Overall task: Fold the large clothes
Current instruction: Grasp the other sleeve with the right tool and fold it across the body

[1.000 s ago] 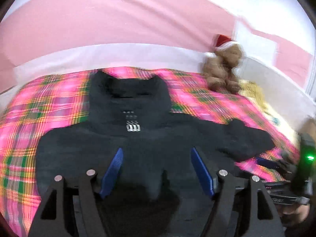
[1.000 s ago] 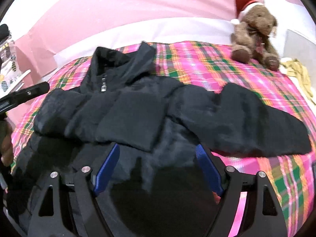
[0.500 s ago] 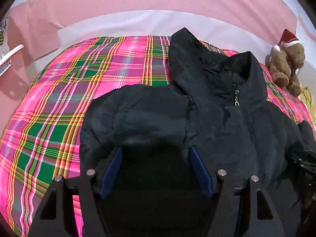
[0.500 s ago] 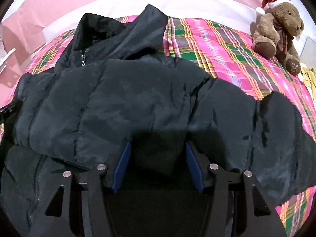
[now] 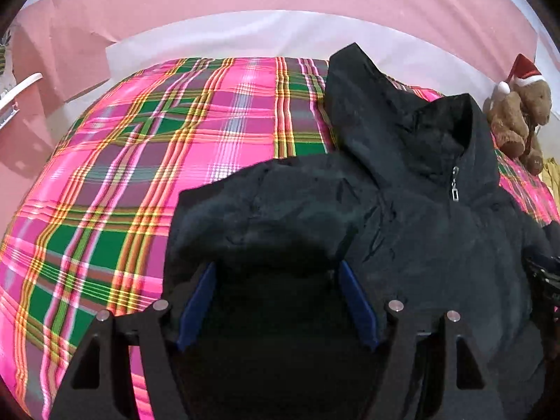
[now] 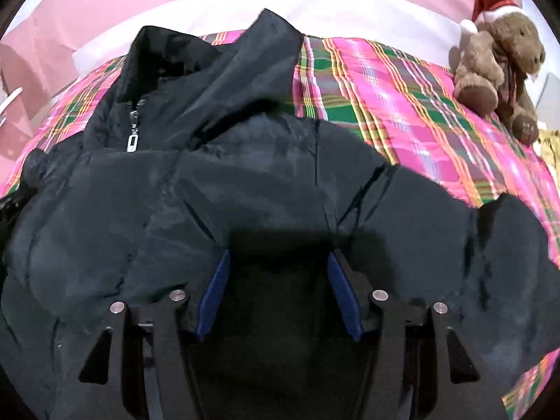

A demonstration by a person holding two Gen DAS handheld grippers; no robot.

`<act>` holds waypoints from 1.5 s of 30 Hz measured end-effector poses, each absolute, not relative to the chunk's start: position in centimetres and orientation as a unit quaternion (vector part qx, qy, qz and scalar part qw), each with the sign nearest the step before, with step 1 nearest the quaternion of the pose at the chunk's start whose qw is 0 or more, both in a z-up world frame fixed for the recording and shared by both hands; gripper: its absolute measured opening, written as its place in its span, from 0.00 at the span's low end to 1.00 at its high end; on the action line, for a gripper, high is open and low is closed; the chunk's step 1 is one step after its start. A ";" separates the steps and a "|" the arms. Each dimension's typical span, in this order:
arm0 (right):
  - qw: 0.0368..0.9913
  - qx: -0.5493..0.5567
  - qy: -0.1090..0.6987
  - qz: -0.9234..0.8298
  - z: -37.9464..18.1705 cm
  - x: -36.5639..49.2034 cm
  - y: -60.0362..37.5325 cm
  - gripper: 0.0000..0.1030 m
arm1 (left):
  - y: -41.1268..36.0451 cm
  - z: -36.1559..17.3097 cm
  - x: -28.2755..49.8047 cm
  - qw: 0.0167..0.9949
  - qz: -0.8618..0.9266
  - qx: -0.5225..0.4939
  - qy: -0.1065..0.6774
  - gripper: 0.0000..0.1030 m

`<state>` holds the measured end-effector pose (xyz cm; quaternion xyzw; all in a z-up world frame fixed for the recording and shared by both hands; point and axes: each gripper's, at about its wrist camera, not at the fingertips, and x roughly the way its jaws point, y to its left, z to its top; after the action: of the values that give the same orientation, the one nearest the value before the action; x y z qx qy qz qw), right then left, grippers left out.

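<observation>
A large black puffer jacket [image 5: 420,231] with a hood and a silver zipper pull [image 5: 454,189] lies on a pink plaid bedspread [image 5: 147,161]. My left gripper [image 5: 276,269] is open, low over the jacket's left folded sleeve, with its blue pads [image 5: 196,301] wide apart and dark fabric between them. In the right wrist view the jacket [image 6: 196,203] fills the frame, zipper pull [image 6: 133,140] at upper left. My right gripper [image 6: 278,259] is open, with its blue pads [image 6: 341,290] straddling the jacket's right side. The right sleeve [image 6: 507,266] lies out to the right.
A brown teddy bear with a Santa hat [image 6: 497,59] sits at the bed's far right corner, also in the left wrist view [image 5: 518,115]. A pink wall and a white headboard band [image 5: 245,35] run behind the bed. Bare plaid bedspread [image 6: 402,98] lies right of the hood.
Both grippers have dropped down and closer onto the jacket. The left one swung toward the jacket's left shoulder. The right gripper's pads have narrowed a little around the fabric.
</observation>
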<state>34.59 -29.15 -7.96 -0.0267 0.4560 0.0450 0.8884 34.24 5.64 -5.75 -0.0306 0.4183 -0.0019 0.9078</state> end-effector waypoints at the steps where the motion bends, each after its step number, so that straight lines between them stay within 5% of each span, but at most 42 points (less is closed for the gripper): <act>1: 0.889 -0.030 0.455 0.044 -8.1 34.6 -29.1 0.55 | 5.5 -6.0 34.2 0.909 -0.001 -0.027 0.417 0.71; 11: 0.900 -0.017 0.435 0.031 -4.3 30.9 -30.3 0.56 | 5.2 -4.2 32.7 0.910 0.008 -0.029 0.414 0.69; 28: 0.915 0.098 0.391 -0.011 -0.3 13.3 -39.3 0.57 | 1.7 1.3 15.7 0.921 -0.071 -0.058 0.379 0.69; 45: 0.885 0.206 0.407 -0.095 -3.8 16.3 -50.7 0.57 | -1.7 1.3 20.3 0.923 -0.081 -0.023 0.374 0.69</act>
<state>16.33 -50.69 -3.85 0.2055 0.4073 -0.0951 0.8848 20.34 -1.68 1.29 -0.0229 0.3744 -0.0805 0.9235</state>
